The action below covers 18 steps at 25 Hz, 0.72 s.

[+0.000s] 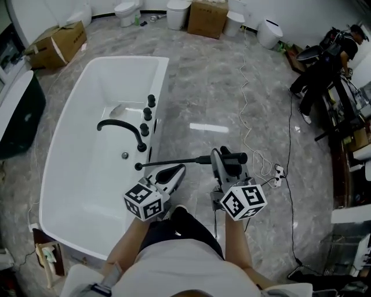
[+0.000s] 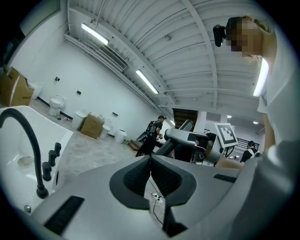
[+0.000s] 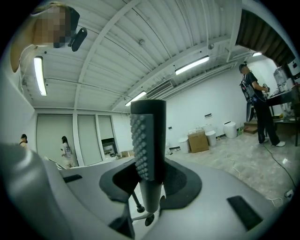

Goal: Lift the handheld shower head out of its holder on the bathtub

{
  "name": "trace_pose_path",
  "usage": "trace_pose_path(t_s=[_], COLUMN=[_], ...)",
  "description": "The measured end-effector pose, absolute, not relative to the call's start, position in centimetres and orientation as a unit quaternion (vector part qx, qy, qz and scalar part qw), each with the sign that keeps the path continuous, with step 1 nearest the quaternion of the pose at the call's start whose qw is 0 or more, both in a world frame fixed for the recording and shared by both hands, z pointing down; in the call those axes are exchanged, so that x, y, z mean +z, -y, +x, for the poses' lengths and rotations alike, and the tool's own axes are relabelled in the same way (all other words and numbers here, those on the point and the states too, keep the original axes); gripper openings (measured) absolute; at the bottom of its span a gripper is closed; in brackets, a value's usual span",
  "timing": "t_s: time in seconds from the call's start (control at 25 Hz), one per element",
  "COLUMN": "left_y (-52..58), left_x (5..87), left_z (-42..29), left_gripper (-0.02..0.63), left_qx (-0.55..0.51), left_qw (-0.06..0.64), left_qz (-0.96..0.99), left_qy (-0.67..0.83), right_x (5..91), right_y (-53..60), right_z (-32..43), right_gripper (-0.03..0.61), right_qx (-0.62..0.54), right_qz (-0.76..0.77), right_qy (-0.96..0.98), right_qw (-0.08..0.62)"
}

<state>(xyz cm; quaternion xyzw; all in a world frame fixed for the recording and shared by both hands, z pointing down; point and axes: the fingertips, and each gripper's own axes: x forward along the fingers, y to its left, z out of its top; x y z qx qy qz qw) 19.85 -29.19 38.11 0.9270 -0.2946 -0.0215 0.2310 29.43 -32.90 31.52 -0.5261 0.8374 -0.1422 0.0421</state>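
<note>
The black stick-shaped shower head (image 1: 200, 160) hangs level in the air just right of the white bathtub's rim (image 1: 162, 98). My right gripper (image 1: 224, 158) is shut on it near its thick end. In the right gripper view its nubbed spray face (image 3: 143, 145) stands upright between the jaws of the right gripper (image 3: 149, 182). My left gripper (image 1: 178, 170) sits just below the thin handle end, jaws shut and empty. In the left gripper view the pads of the left gripper (image 2: 150, 172) touch each other, and the shower head (image 2: 185, 137) shows beyond them.
A curved black faucet (image 1: 123, 127) and black knobs (image 1: 148, 113) stand on the tub deck. Cables and a power strip (image 1: 279, 172) lie on the marble floor to the right. A person (image 1: 322, 61) stands at the far right. Cardboard boxes (image 1: 206, 17) and toilets line the back.
</note>
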Motion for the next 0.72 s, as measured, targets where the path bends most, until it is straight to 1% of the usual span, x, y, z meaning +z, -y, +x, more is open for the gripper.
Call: trace_pose_path(t_s=[0.32,0.72], left_y=[28.8,29.0], left_x=[38.4,38.9], left_z=[24.2,24.7], left_gripper=[0.012,0.012], left_qx=[-0.009,-0.005], left_qw=[0.227,0.226], left_qz=[0.944,0.946], left_qy=[0.238,0.23], right_x=[32.1,32.8], right_y=[31.1,31.2], right_z=[34.7,34.3], right_gripper=[0.129,0.129], right_qx=[-0.137,-0.126], right_qz=[-0.577,-0.578], right_qy=[-0.804,-0.806], right_qw=[0.046,0.03])
